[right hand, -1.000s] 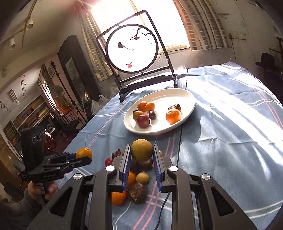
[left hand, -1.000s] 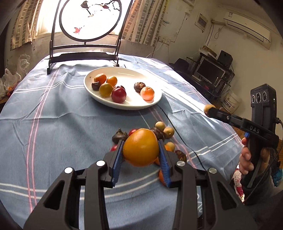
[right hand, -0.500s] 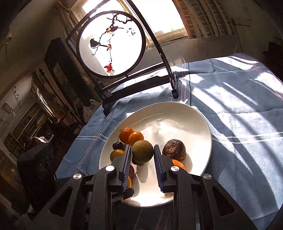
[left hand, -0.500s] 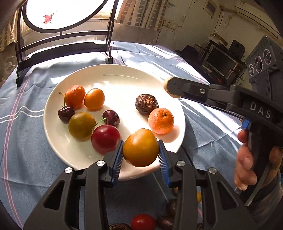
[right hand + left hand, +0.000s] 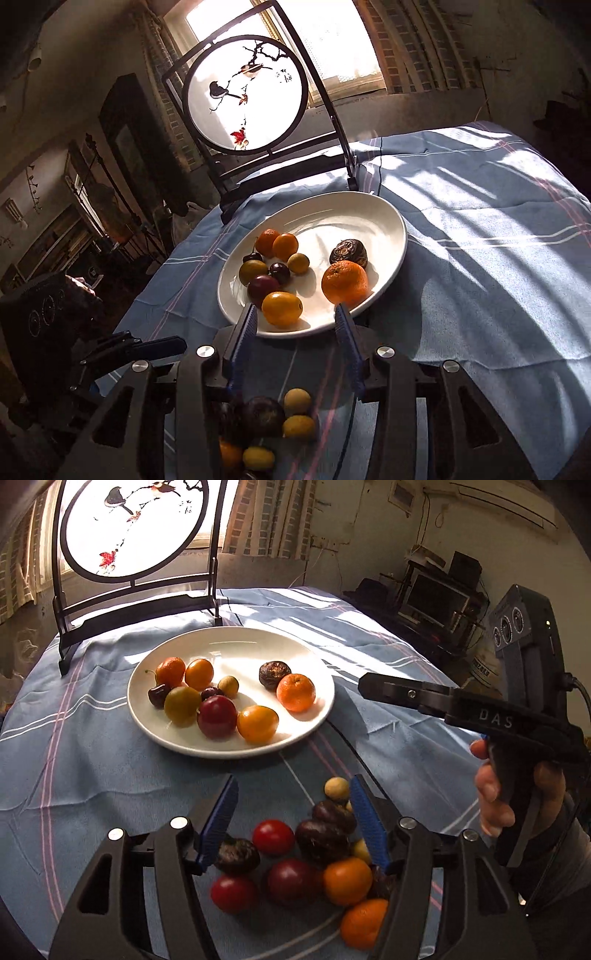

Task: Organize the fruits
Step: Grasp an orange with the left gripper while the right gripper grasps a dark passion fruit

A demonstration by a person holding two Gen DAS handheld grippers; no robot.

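We hold both claws empty, jaws opening: left claw (image 5: 293, 821) above the loose fruit pile (image 5: 314, 864), lower frame; right claw (image 5: 297, 339) facing the white plate (image 5: 384, 218) at centre, ready to collect the next fruit.

L gripper (image 5: 293, 805): jaws opening, empty, was gripping orange fruit (image 5: 257, 724) | fruit now on plate (image 5: 321, 716) | R gripper (image 5: 295, 321): opening, empty | small tan fruit (image 5: 228, 686) dropped on plate | both pulled back over loose pile (image 5: 295, 864)
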